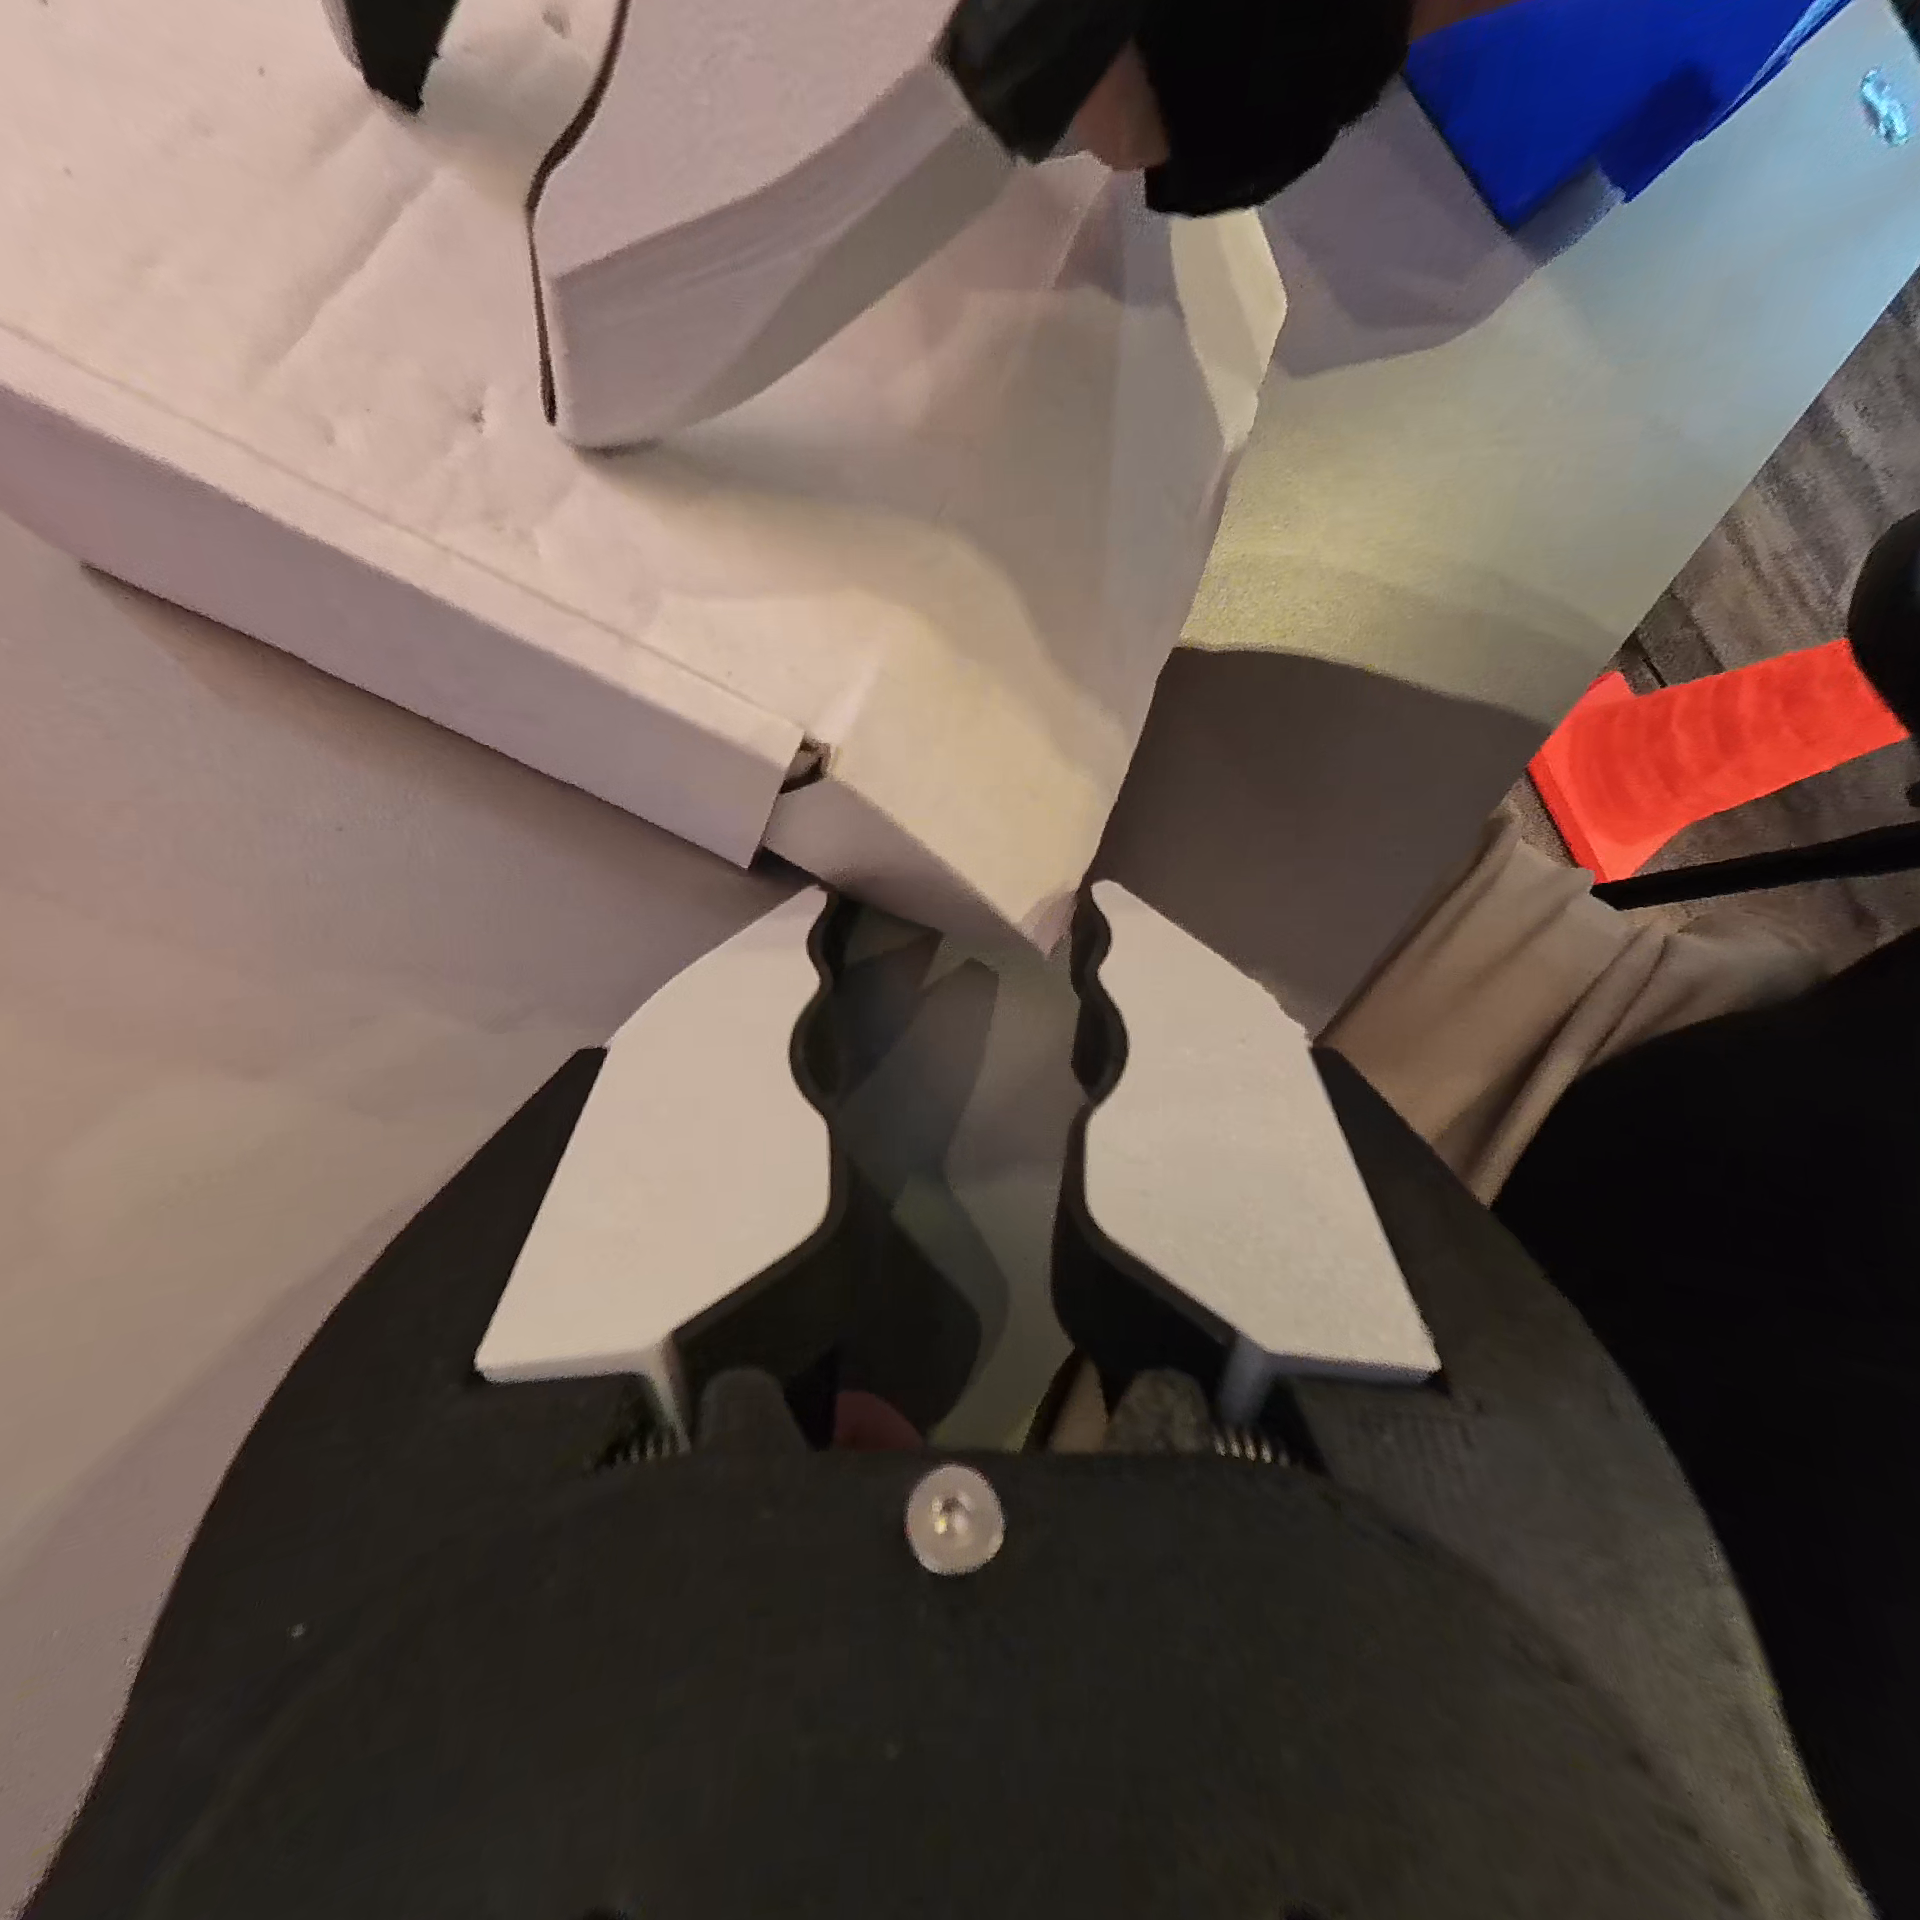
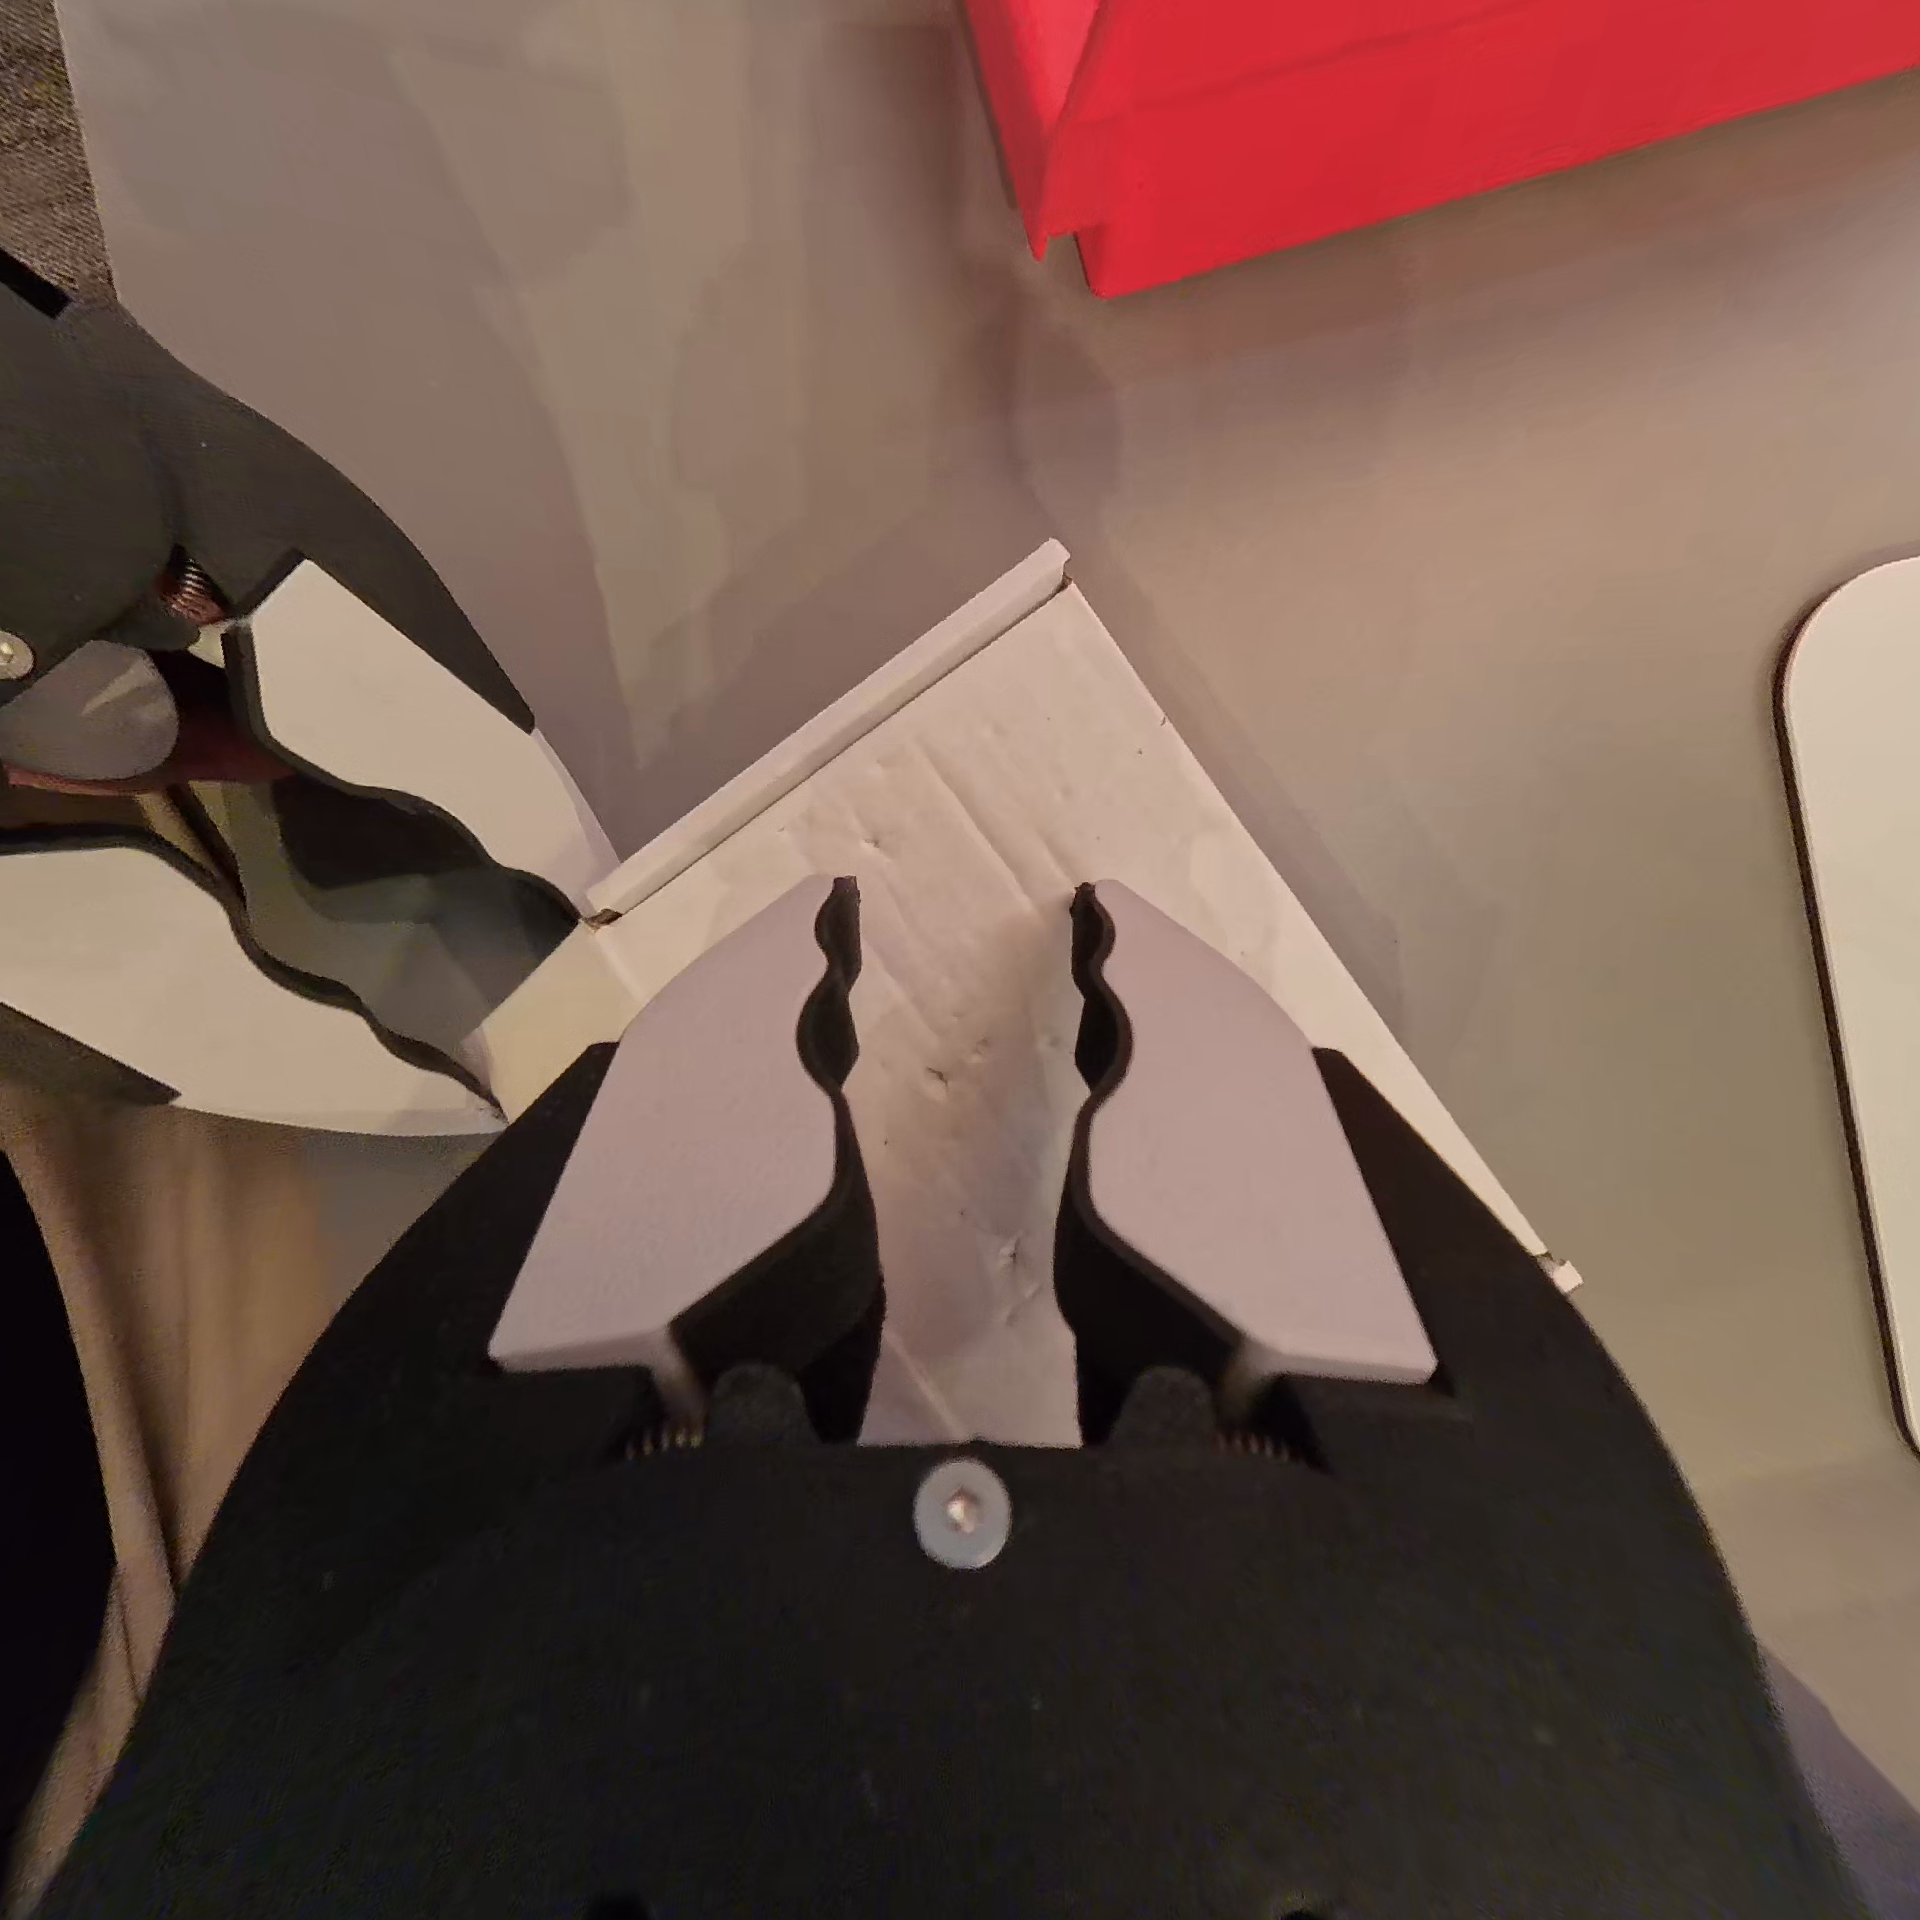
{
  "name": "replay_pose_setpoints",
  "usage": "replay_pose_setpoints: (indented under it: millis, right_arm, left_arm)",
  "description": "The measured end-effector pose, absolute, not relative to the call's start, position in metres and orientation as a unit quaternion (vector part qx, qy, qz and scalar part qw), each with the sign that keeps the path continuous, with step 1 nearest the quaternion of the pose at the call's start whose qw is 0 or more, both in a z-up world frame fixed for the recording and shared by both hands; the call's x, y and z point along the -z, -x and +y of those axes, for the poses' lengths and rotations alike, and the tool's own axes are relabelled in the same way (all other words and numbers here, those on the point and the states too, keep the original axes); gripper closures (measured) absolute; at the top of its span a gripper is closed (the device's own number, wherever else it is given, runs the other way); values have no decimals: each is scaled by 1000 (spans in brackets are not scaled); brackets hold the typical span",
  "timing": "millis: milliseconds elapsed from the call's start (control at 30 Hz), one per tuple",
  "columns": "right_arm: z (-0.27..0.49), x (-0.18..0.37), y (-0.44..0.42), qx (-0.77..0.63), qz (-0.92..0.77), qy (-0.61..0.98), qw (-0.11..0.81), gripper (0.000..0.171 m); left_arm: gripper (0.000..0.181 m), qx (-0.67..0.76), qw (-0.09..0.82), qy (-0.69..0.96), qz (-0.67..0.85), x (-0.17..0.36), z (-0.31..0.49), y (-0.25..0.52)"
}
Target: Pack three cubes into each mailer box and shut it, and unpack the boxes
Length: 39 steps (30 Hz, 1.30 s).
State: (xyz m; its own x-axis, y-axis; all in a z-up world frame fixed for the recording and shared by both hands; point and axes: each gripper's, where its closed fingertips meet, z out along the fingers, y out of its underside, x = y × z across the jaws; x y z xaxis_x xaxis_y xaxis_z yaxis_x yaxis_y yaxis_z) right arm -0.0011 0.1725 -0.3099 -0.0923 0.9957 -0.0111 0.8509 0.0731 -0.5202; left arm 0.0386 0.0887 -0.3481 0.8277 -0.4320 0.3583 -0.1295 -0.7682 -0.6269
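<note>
Here, in the left wrist view, the left gripper [image 1: 951,914] stood open and empty at the corner of the closed white mailer box [image 1: 436,457]; a nudge could skid it. In the right wrist view, the right gripper [image 2: 963,891] hovered open over the lid, risking fresh dents.

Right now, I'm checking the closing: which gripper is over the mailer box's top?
The right gripper, open jaws above the white mailer box top; the left gripper sits off its corner.
</note>
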Motion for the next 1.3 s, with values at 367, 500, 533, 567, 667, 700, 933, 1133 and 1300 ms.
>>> replay_pose_setpoints:
  millis: [367, 500, 533, 567, 667, 700, 933, 1133, 1300]
  right_arm:
    - [173, 310, 1, -200, -710, 652, 174, 132]
    - [173, 310, 1, -203, -707, 654, 177, 132]
    - [173, 310, 1, -203, -706, 655, 176, 132]
    - [174, 309, 1, -203, -706, 656, 175, 132]
    - [175, 309, 2, -199, -705, 658, 174, 137]
    - [175, 309, 2, -201, -704, 658, 174, 137]
    - [178, 309, 2, -206, -702, 659, 176, 143]
    - [180, 310, 2, -196, -704, 660, 176, 147]
    - [180, 310, 2, -196, -702, 662, 175, 147]
  left_arm:
    - [131, 187, 309, 914, 185, 352, 91, -26]
    - [108, 219, 313, 907, 177, 343, 91, -18]
    - [104, 218, 319, 904, 181, 339, 91, -16]
    - [102, 214, 329, 900, 189, 334, 91, -16]
    - [101, 176, 337, 901, 210, 333, 95, -16]
    - [103, 170, 333, 904, 208, 337, 97, -16]
    - [125, 209, 330, 901, 190, 339, 101, -26]
    - [115, 252, 302, 902, 178, 338, 87, -41]
    - [108, 270, 304, 898, 169, 337, 88, -51]
